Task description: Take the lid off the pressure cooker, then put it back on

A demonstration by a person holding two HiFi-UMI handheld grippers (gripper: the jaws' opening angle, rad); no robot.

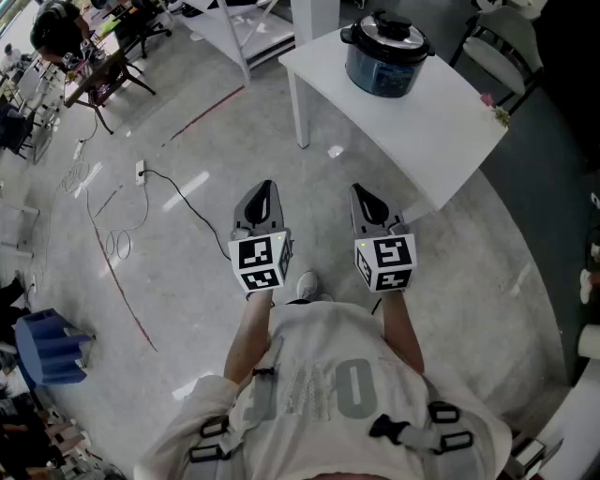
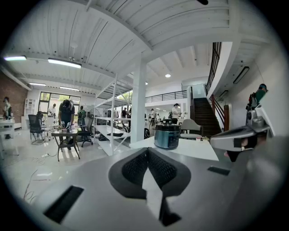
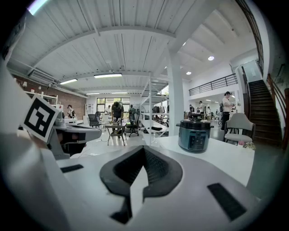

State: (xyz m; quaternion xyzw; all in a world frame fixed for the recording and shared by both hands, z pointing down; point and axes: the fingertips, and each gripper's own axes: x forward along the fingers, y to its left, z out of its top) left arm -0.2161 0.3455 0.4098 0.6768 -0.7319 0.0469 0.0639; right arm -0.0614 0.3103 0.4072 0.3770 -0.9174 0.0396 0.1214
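Observation:
A dark blue pressure cooker with its black lid on top stands on a white table, some way ahead of me. The cooker also shows in the left gripper view, and the cooker sits right of centre in the right gripper view. My left gripper and right gripper are held side by side over the floor, well short of the table. Both are shut with nothing between the jaws.
A white pillar rises beside the table's far left corner. A chair stands behind the table at the right. Cables trail over the grey floor at left. White shelving and people at desks lie further off.

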